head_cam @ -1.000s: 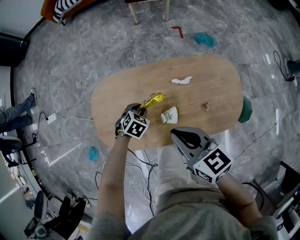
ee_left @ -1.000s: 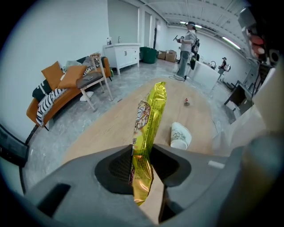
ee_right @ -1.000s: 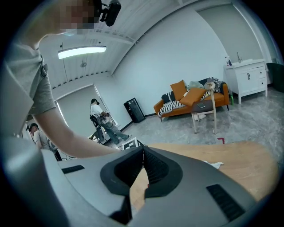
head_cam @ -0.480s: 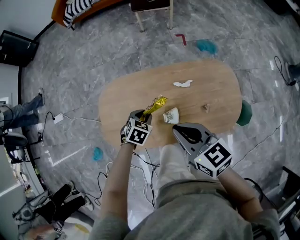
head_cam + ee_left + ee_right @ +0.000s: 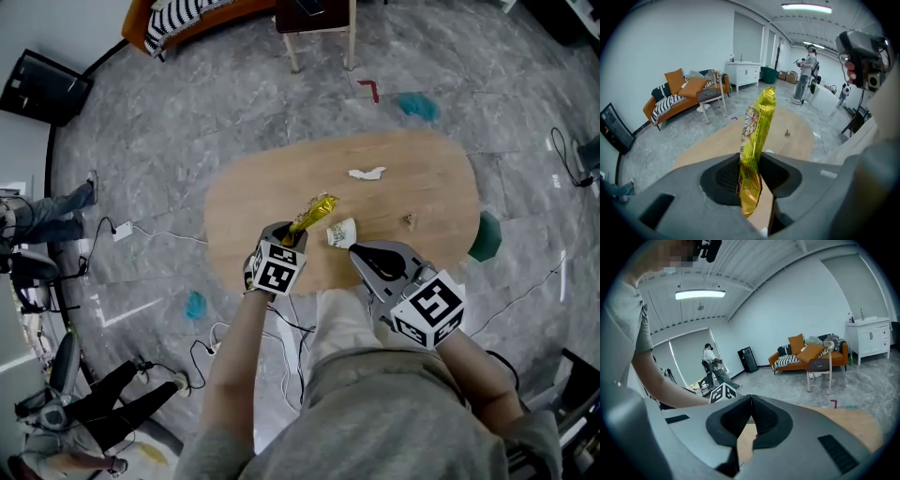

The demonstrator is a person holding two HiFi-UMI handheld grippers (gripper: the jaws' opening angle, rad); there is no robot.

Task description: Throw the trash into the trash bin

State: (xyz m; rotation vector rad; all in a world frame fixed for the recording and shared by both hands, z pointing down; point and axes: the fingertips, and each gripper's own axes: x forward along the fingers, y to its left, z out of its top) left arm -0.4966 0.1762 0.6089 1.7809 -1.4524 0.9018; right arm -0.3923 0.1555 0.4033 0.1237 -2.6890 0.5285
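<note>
While the left gripper hovers over the lower edge of the oval wooden surface, near the centre of the head view, its fingers are clamped on the lower end of a crinkled yellow foil snack wrapper, which sticks up past them. Just right of it, the right gripper has its fingers pressed together, nothing between them. A crumpled white paper cup, a white tissue and a small brown scrap lie on the surface.
</note>
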